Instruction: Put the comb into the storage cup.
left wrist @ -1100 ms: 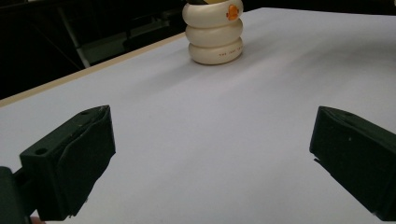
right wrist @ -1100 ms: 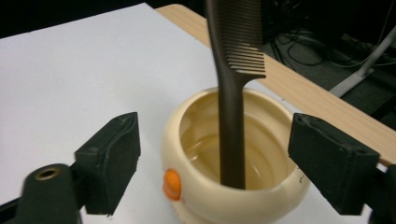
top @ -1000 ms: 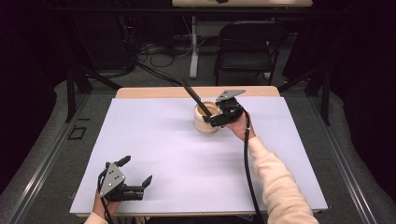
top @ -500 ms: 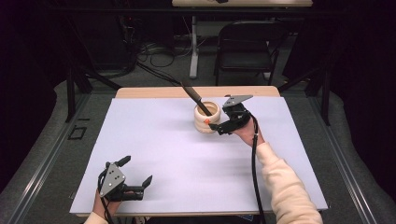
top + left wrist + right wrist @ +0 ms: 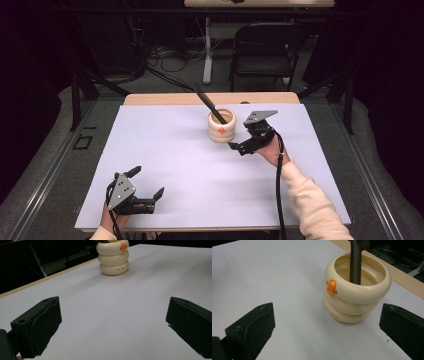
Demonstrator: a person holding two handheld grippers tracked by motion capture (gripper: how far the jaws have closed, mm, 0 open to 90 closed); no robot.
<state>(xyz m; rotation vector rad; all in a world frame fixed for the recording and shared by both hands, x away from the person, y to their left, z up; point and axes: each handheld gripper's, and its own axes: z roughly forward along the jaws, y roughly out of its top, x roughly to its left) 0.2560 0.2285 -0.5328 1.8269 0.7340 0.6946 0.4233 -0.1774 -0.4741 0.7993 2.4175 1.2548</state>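
A cream ringed cup (image 5: 221,127) with an orange duck bill stands upright at the back middle of the white sheet. A dark utensil handle (image 5: 207,102) leans out of it toward the far left. My right gripper (image 5: 239,140) hovers just right of the cup, apart from it. Its jaws have just been opening and nothing is between them. The right gripper view has the cup (image 5: 354,297) and handle (image 5: 355,262) ahead of the wide-spread right gripper (image 5: 327,332). My left gripper (image 5: 147,182) rests open near the front left; its view looks over the left gripper (image 5: 112,327) to the far cup (image 5: 113,258).
The white sheet (image 5: 190,170) covers most of the table, and a wooden strip (image 5: 165,99) shows along the far edge. A black chair (image 5: 260,45) and cables stand on the floor behind the table. Metal rails run along both sides.
The right gripper has drawn back from the cup, to the right and toward the person, with its jaws spread wider. Cup, handle and left gripper stayed where they were.
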